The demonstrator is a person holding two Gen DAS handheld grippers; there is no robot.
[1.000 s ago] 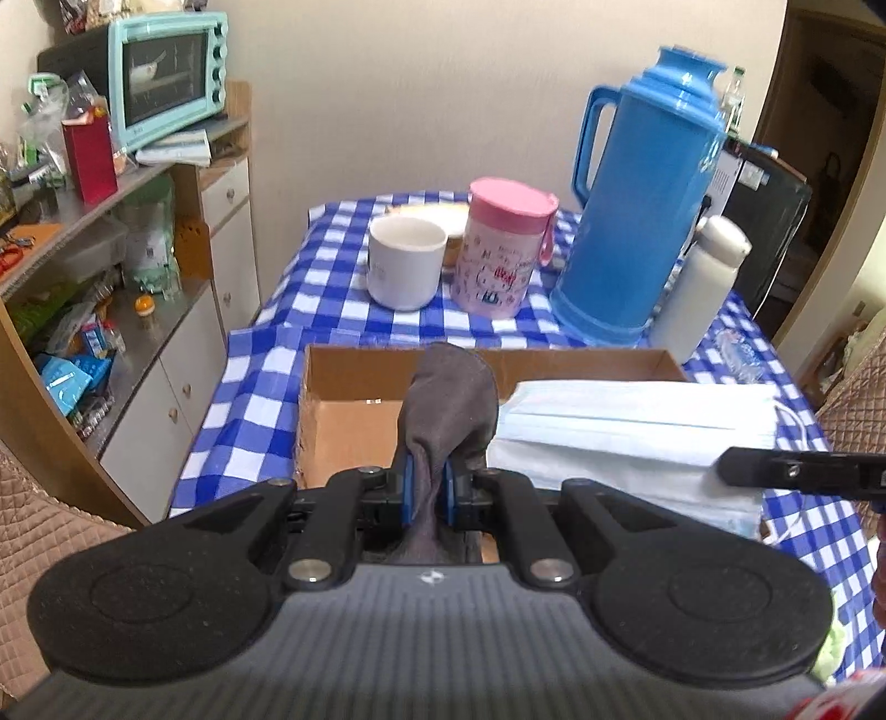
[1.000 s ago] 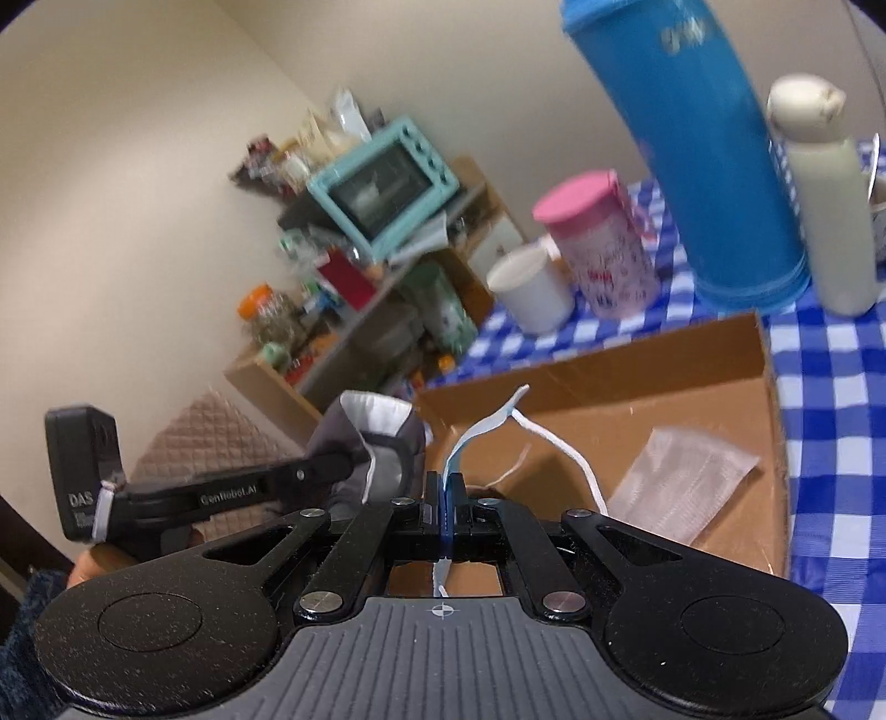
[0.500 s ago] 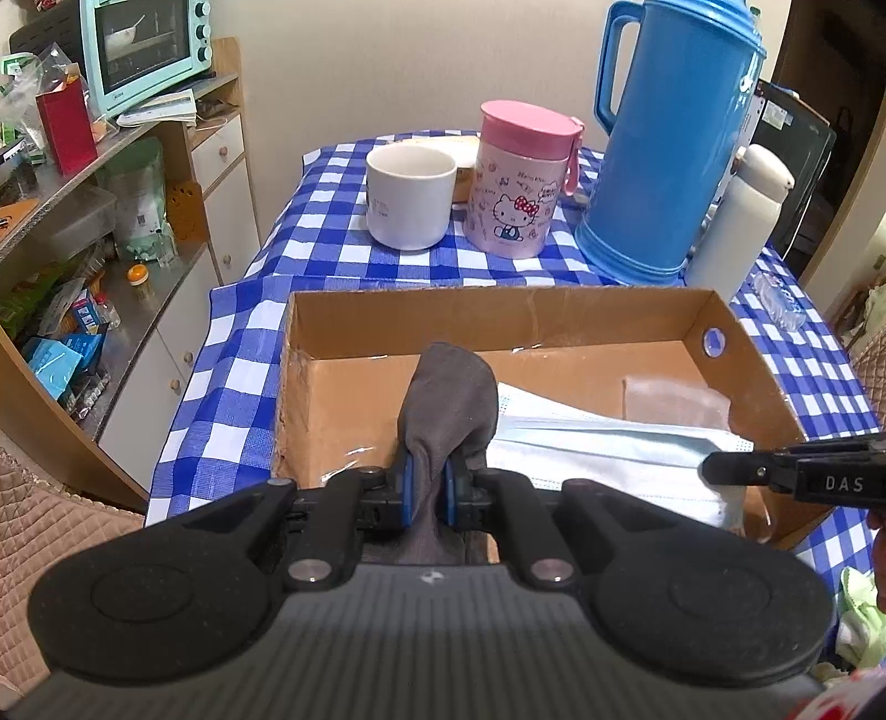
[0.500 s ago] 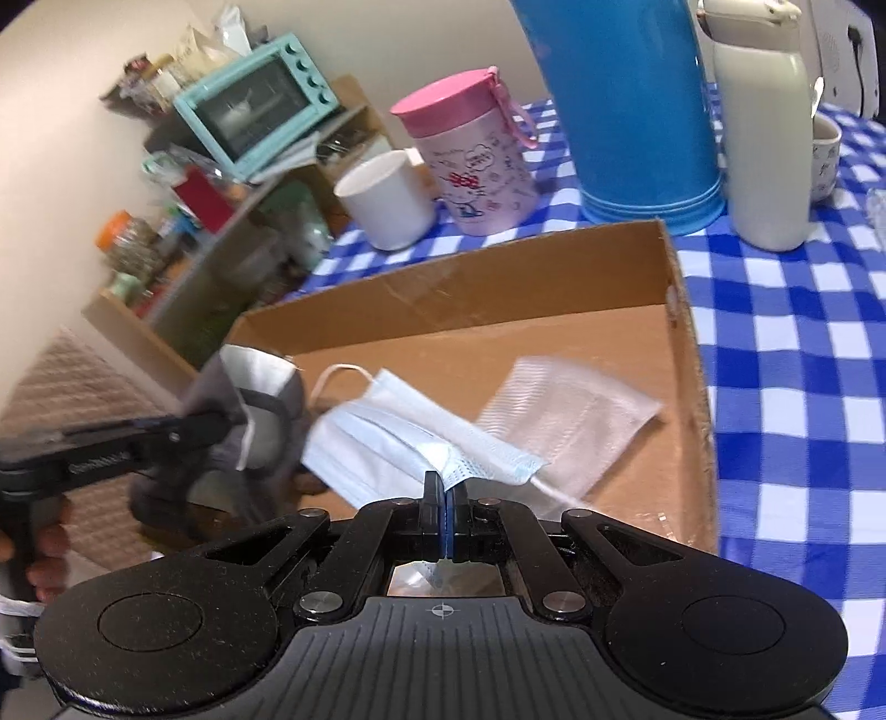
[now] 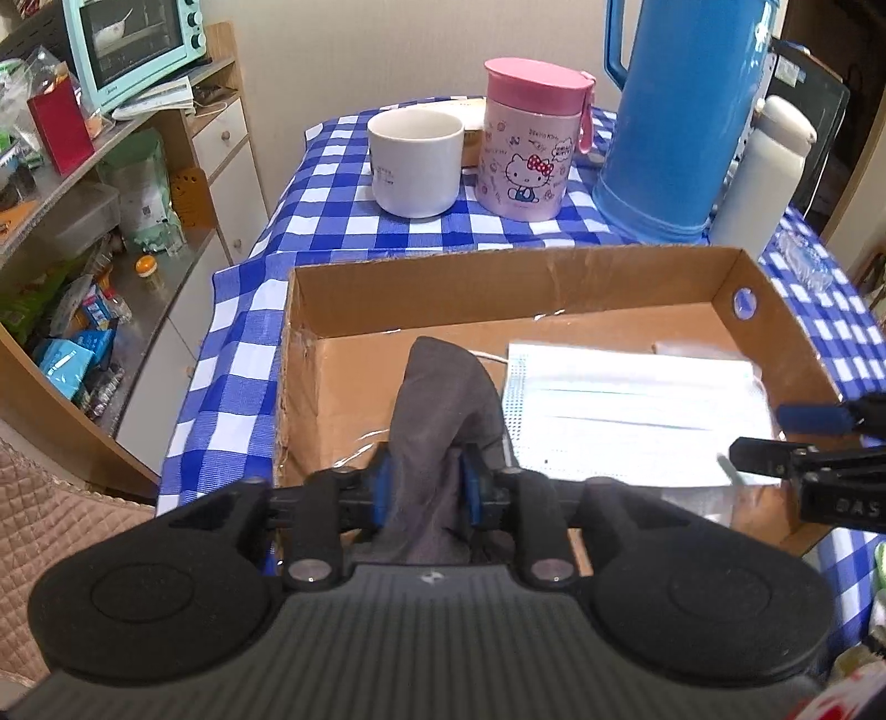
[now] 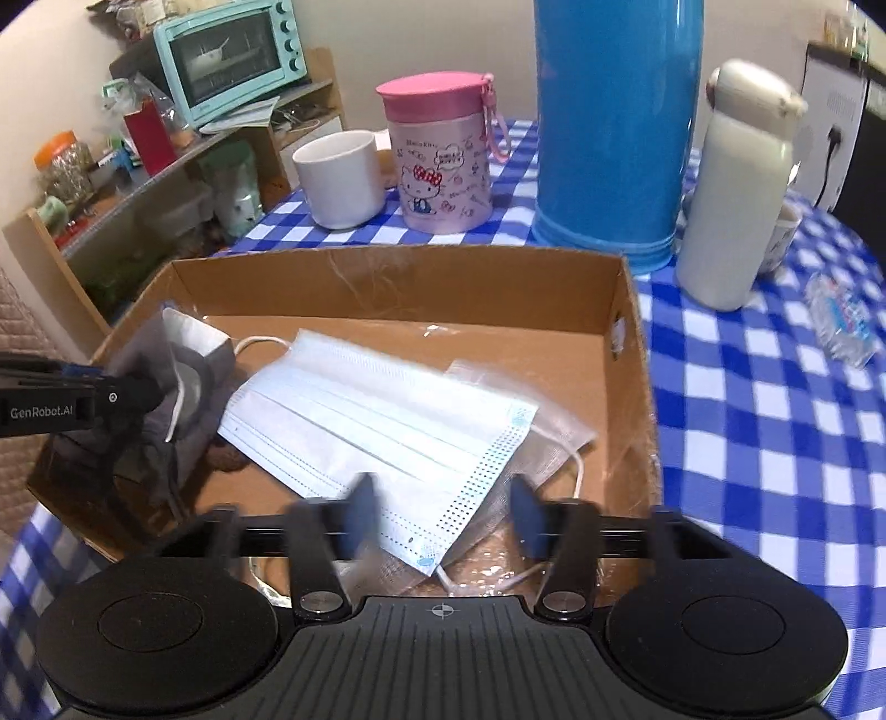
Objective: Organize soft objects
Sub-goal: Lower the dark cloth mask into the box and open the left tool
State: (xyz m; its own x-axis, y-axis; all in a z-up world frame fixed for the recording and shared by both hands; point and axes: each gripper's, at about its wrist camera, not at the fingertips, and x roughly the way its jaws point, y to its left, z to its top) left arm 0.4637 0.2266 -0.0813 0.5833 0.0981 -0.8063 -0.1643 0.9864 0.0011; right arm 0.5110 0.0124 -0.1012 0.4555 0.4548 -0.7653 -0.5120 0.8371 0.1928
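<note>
My left gripper [image 5: 425, 490] is shut on a grey cloth mask [image 5: 440, 404], held over the near left part of a shallow cardboard box [image 5: 487, 288]. It shows from the side in the right wrist view [image 6: 133, 396], with the grey mask [image 6: 188, 382] in it. A pale blue surgical mask [image 6: 382, 421] lies flat in the box on a clear plastic bag [image 6: 548, 421]; it also shows in the left wrist view [image 5: 631, 421]. My right gripper [image 6: 443, 520] is open just above the mask's near end.
Behind the box on the blue checked tablecloth [image 6: 775, 399] stand a white mug [image 5: 415, 160], a pink Hello Kitty cup [image 5: 526, 149], a tall blue thermos [image 5: 681, 116] and a white bottle [image 6: 736, 194]. A cluttered shelf with a teal oven [image 5: 133, 44] is on the left.
My right gripper lowered the surgical mask into the box and opened, letting it go. My left gripper moved forward and lower over the box, still holding the grey mask.
</note>
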